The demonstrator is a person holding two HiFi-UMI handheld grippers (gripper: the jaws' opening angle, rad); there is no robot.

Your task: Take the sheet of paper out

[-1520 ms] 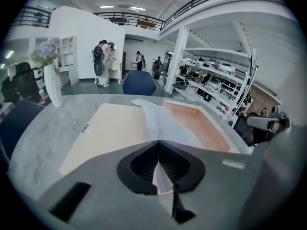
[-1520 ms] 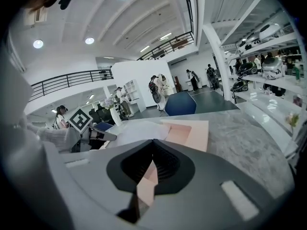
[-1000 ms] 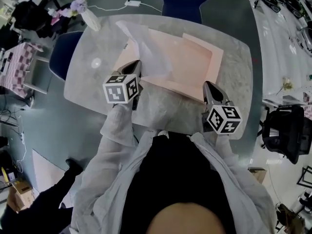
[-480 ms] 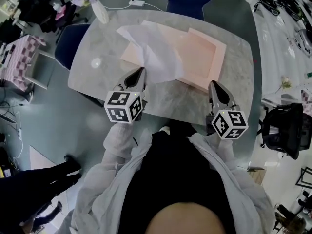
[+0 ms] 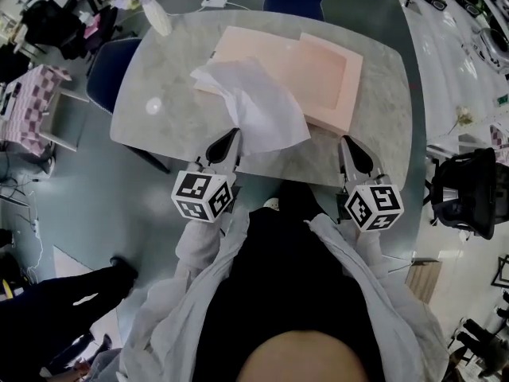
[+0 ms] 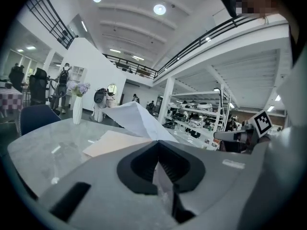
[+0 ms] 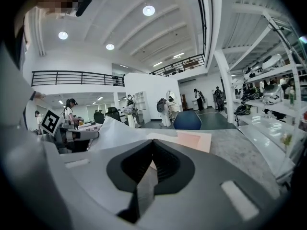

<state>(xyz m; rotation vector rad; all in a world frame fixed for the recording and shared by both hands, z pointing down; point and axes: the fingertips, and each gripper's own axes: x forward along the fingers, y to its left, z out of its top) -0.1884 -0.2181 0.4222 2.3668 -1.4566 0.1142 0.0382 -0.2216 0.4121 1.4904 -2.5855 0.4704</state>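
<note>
The paper (image 5: 258, 106) is clamped at its near corner by the left gripper (image 5: 232, 134) and lies mostly out of the box (image 5: 326, 70), toward the table's (image 5: 167, 126) near edge. The right gripper (image 5: 348, 142) is closed on nothing. Only its far part is judged left to clear the box.

L gripper (image 5: 235, 133) pulled paper (image 5: 258, 110) back from box (image 5: 328, 64).

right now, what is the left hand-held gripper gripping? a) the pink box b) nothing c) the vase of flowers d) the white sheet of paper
d, the left hand-held gripper has its jaws shut on an edge of the white sheet of paper.
</note>
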